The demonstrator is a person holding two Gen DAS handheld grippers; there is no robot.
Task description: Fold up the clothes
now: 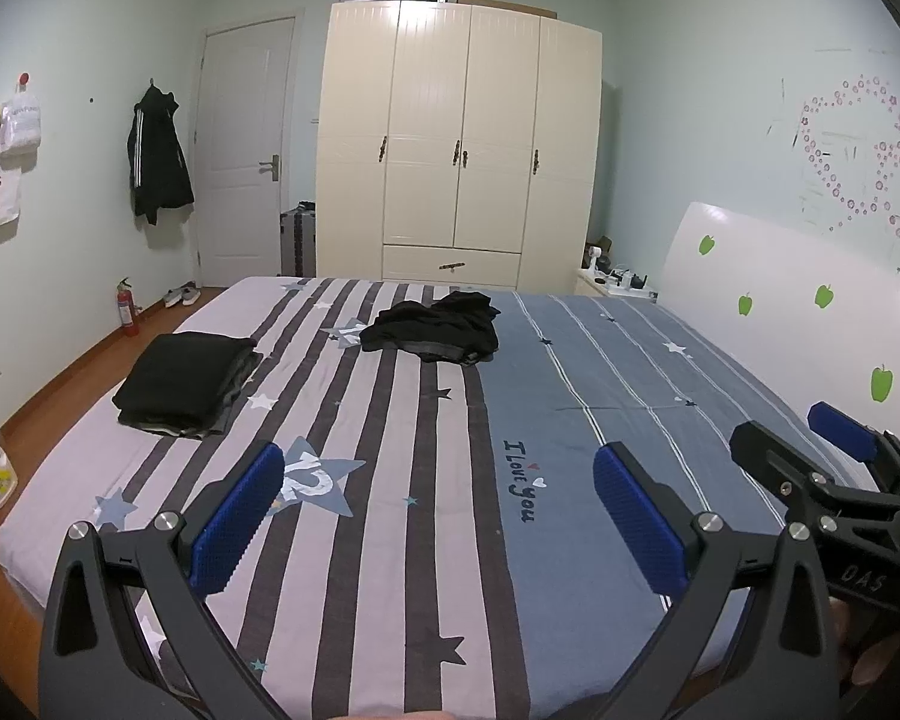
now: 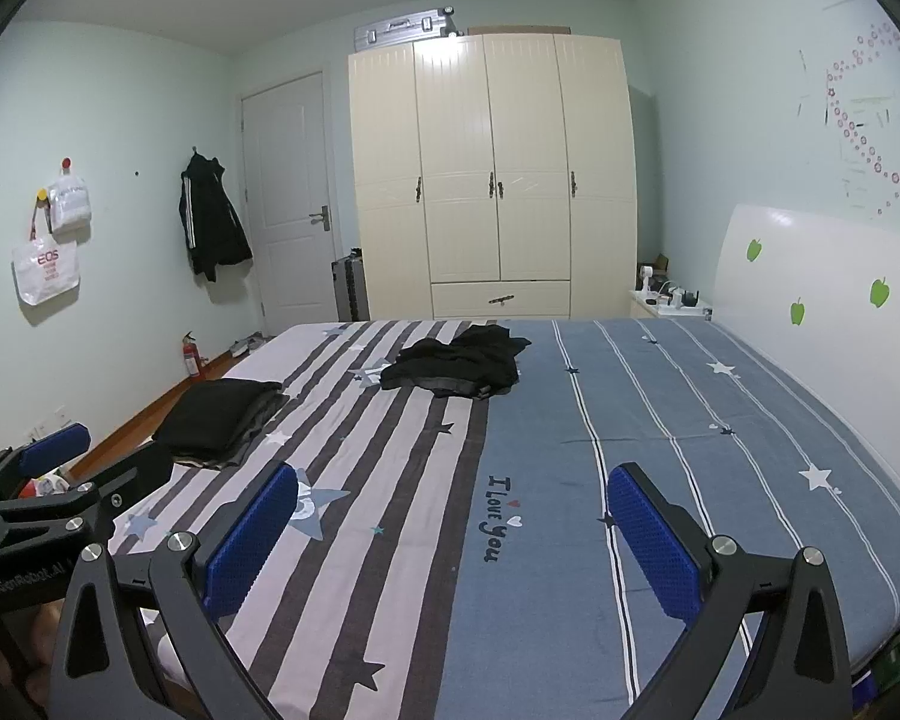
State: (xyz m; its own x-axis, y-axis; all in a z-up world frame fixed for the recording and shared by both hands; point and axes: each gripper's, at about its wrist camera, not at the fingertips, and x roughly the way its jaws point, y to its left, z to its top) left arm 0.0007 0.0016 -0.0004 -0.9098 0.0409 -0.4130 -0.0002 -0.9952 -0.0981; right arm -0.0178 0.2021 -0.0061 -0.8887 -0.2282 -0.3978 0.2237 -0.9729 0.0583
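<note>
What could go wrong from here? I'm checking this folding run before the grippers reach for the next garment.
1. The crumpled black clothes lie bunched, so an open left gripper or right gripper might pinch several layers at once.
2. Dragging that heap toward the near edge could perhaps brush the folded stack beside its path.

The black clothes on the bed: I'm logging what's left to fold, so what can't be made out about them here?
- Crumpled pile: both views, too dark and bunched to count or name garments.
- Folded stack: lower layers hidden under the top piece.
- Left gripper and right gripper: open, empty, over the bed; its near edge is cut off.
</note>
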